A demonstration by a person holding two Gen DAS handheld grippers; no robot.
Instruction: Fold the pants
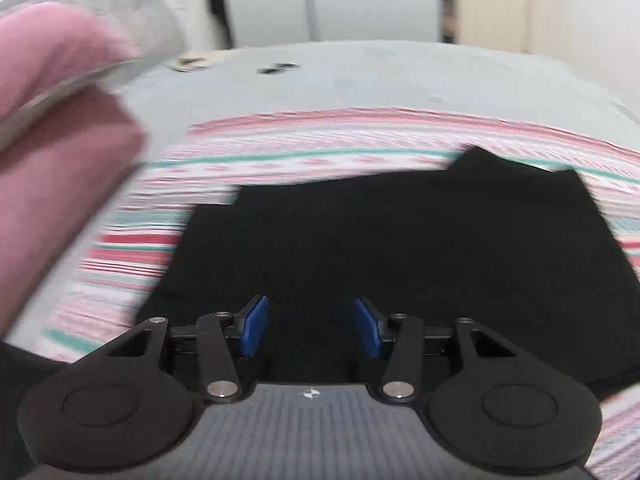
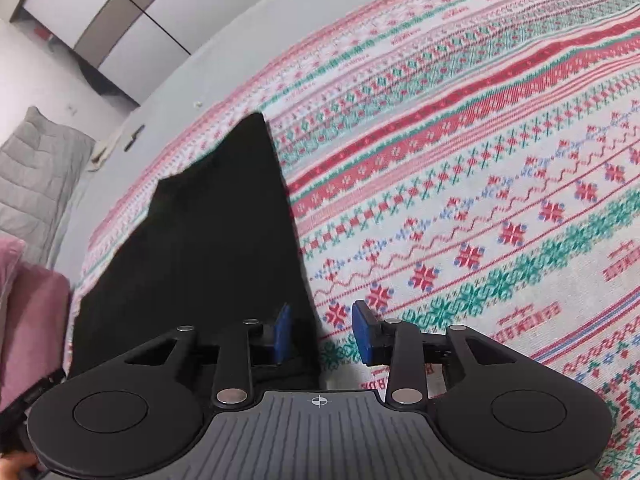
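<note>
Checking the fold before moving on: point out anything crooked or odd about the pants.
The black pants lie folded on the patterned blanket, but the far edge is uneven: it steps up and one corner pokes past the rest, so the layers are not squared. Nothing looks damaged or spilled.

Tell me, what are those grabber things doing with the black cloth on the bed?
A person holds a gripper in each hand and is folding black pants on a patterned blanket. The pants lie flat, already folded into a smaller shape. The left gripper is open above them, holding nothing. The right gripper is open too, over the pants' edge, its pads not pinching the cloth.
</note>
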